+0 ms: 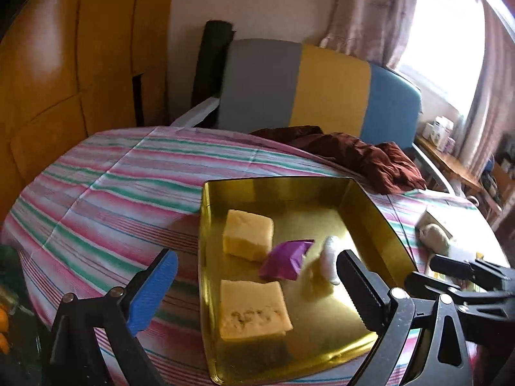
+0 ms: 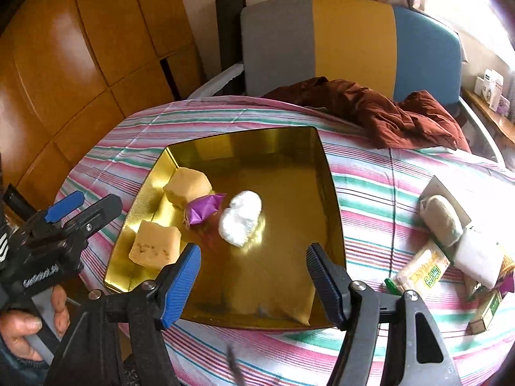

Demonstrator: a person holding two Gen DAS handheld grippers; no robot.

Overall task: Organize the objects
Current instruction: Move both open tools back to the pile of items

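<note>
A gold metal tray [image 1: 370,212] [image 2: 325,173] lies on the striped tablecloth. In it are two yellow sponge blocks [image 1: 249,234] [image 2: 154,249], a purple wrapped packet [image 1: 285,259] [image 2: 204,209] and a white wrapped bundle [image 1: 330,259] [image 2: 241,217]. My left gripper [image 1: 257,280] is open and empty, its fingers straddling the tray's near-left part. My right gripper [image 2: 252,273] is open and empty above the tray's near edge; it also shows in the left wrist view [image 1: 457,273]. The left gripper shows at the left of the right wrist view [image 2: 80,207].
On the table's right side lie a beige cloth roll [image 2: 442,220] [image 1: 434,236], a white roll [image 2: 479,257], a yellow-green packet [image 2: 421,271] and small boxes [image 2: 486,313]. A brown cloth [image 2: 386,109] lies at the far edge by a grey-yellow-blue chair [image 2: 351,41]. Wooden cabinets [image 2: 80,48] stand left.
</note>
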